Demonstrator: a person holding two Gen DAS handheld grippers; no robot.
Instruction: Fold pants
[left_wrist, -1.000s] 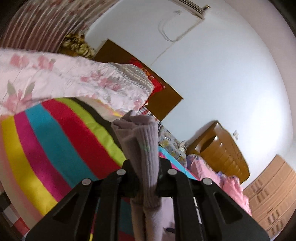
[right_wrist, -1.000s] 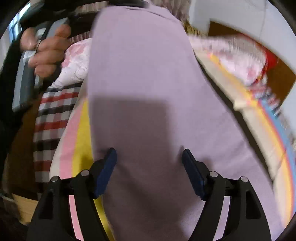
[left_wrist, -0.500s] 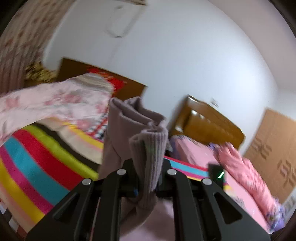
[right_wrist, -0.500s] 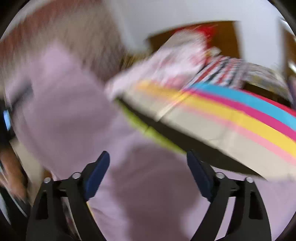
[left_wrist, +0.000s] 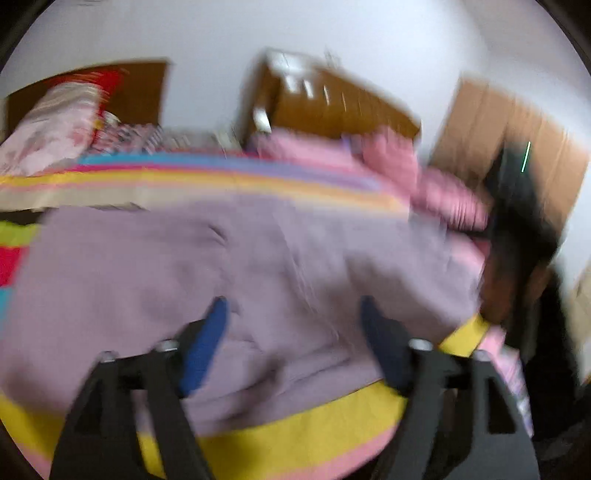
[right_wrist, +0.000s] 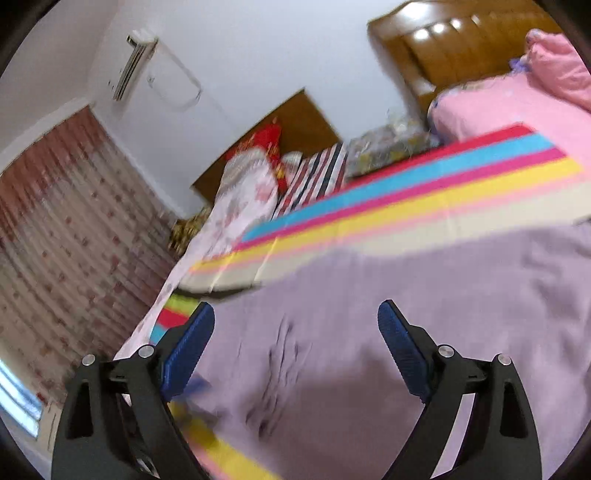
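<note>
At the bottom of the left wrist view the left gripper (left_wrist: 293, 325) is spreading its jaws, the blue pads well apart with no cloth pinched between them; the lilac pants (left_wrist: 258, 266) lie flat on the bed just beyond and beneath the fingers, filling the middle of the frame. The right wrist view shows the same at its own lower edge: the right gripper (right_wrist: 295, 332) stands wide, both blue pads clear of the fabric, and the pants (right_wrist: 406, 314) spread across the lower right half of the frame with a few creases between the fingers. Under the garment runs the striped bedspread (left_wrist: 295, 435), a yellow and pink band near the bottom of the left view and blue, magenta and yellow bands above the pants in both. Farther off, only the left view takes in the dark shape of the other tool (left_wrist: 517, 206) at the right edge and a tan wardrobe (left_wrist: 498, 129) behind it. Only the right view shows the patterned curtain (right_wrist: 66, 229) at the left and the air conditioner (right_wrist: 136, 62) at upper left. Both show a floral quilt (right_wrist: 243, 199), a pink quilt (left_wrist: 388, 162) and a wooden headboard (right_wrist: 461, 48) against the white wall.
</note>
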